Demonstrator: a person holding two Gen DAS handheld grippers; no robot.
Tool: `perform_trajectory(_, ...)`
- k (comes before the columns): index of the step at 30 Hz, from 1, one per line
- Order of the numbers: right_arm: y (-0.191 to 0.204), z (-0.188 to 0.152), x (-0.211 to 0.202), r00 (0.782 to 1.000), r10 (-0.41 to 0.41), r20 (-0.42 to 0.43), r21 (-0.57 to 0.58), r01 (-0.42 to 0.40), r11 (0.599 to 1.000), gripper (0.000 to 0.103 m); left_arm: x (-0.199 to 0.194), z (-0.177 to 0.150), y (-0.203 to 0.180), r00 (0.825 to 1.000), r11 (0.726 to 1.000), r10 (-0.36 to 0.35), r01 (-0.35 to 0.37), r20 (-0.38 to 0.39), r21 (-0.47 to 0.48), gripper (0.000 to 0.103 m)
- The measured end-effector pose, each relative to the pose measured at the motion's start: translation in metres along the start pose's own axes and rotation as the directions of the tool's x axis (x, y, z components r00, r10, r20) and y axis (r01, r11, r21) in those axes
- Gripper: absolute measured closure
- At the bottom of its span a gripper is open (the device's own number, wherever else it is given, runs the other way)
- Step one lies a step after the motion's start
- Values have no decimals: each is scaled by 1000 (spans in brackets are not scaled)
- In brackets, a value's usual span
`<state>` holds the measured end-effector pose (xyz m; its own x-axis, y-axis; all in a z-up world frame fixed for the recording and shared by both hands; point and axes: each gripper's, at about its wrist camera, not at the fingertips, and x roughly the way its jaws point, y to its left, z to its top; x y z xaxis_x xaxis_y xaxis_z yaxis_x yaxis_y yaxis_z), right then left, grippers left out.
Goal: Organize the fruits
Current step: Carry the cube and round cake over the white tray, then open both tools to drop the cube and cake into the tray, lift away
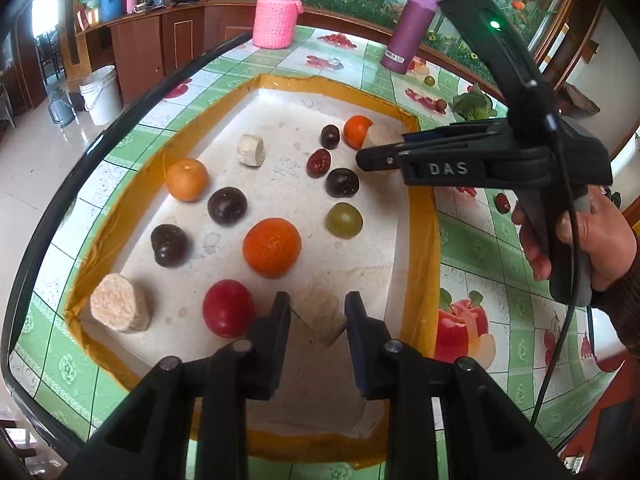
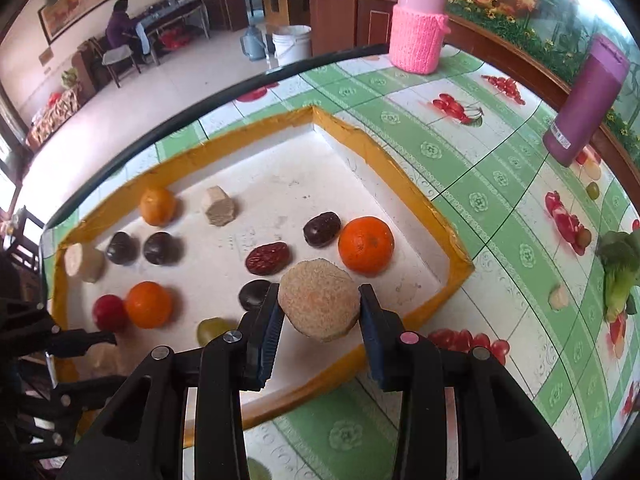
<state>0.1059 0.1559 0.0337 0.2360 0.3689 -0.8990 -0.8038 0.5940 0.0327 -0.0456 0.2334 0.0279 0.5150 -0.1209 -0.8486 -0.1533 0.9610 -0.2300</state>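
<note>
A: The right gripper (image 2: 320, 312) is closed onto a round beige cake with a rough, grainy face (image 2: 318, 305). Its flat face is turned toward the camera, so its short axis runs along the fingers, and the blue-lined pads (image 2: 270, 330) press on its two edges. It sits just in front of a wrinkled red date (image 2: 267, 258) and beside a bright orange mandarin (image 2: 366, 244), over the shallow white tray with a yellow taped rim (image 2: 404, 184).

B: And the left gripper (image 1: 318, 312)?

A: Its jaws stand partly apart on either side of a pale blocky wedge (image 1: 320, 312) near the tray's near edge. I cannot tell whether the pads touch it. A shiny red round fruit (image 1: 228, 308) lies just left of it.

B: Any writing?

A: The left view shows "DAS" in raised letters on the right gripper's side, plus a green light on its black body. The tall purple bottle (image 1: 408, 30) has a white label, too small to read.

B: What does only the right view show?

A: A seated person in purple (image 2: 120, 26) at a far table.
</note>
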Motion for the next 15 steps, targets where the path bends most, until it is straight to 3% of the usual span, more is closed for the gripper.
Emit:
perform_trajectory(7,-2,3,8,1000,-24,-11,-30,24,999,67,16,-2,2,999,1000,0,0,-36,-9,72)
perform_trajectory(15,5,2,11,996,-84,-23,-77,82,994,66,14,-4,1,1000,1000,9,-9,-21,0,72)
